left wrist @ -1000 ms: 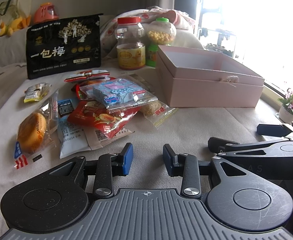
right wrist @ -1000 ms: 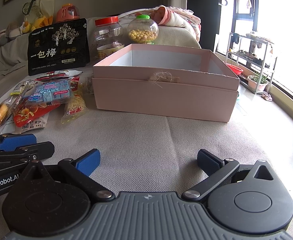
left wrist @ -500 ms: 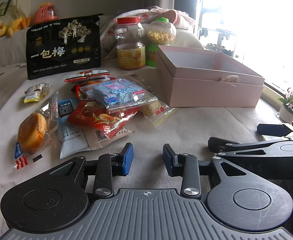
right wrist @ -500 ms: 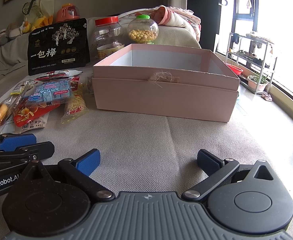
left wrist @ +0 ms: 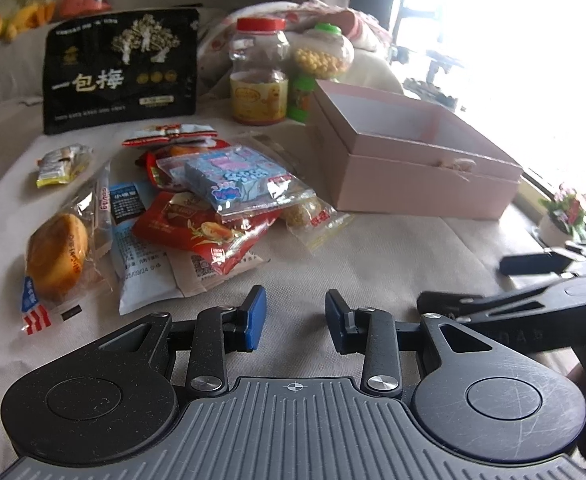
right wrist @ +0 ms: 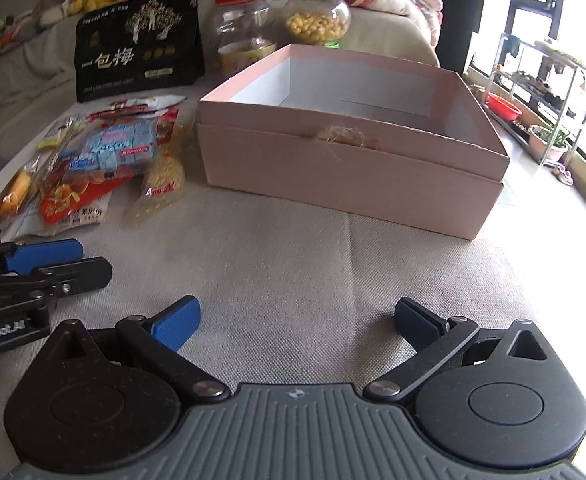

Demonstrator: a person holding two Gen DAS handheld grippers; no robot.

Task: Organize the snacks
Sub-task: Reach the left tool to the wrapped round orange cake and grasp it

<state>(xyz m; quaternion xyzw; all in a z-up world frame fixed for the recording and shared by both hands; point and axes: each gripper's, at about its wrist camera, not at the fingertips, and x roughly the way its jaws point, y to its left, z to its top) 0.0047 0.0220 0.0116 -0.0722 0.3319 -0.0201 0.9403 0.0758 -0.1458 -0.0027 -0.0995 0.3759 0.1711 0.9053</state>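
Note:
A pile of snack packets lies on the beige cloth: a blue candy packet on top of a red packet, a bun in clear wrap and a clear bag of yellow snack. To their right stands an open, empty pink box. My left gripper is open with a narrow gap and nothing in it, just short of the pile. My right gripper is wide open and empty over bare cloth in front of the box. Each gripper shows at the edge of the other's view.
A black plum bag, a red-lidded jar and a green-lidded round jar stand at the back. A small yellow packet lies far left. A potted plant and a bright window are on the right.
Both grippers have tipped downward, the right one more, so the box and snacks sit higher in both views. Nothing on the cloth has moved, and both jaws stay empty.

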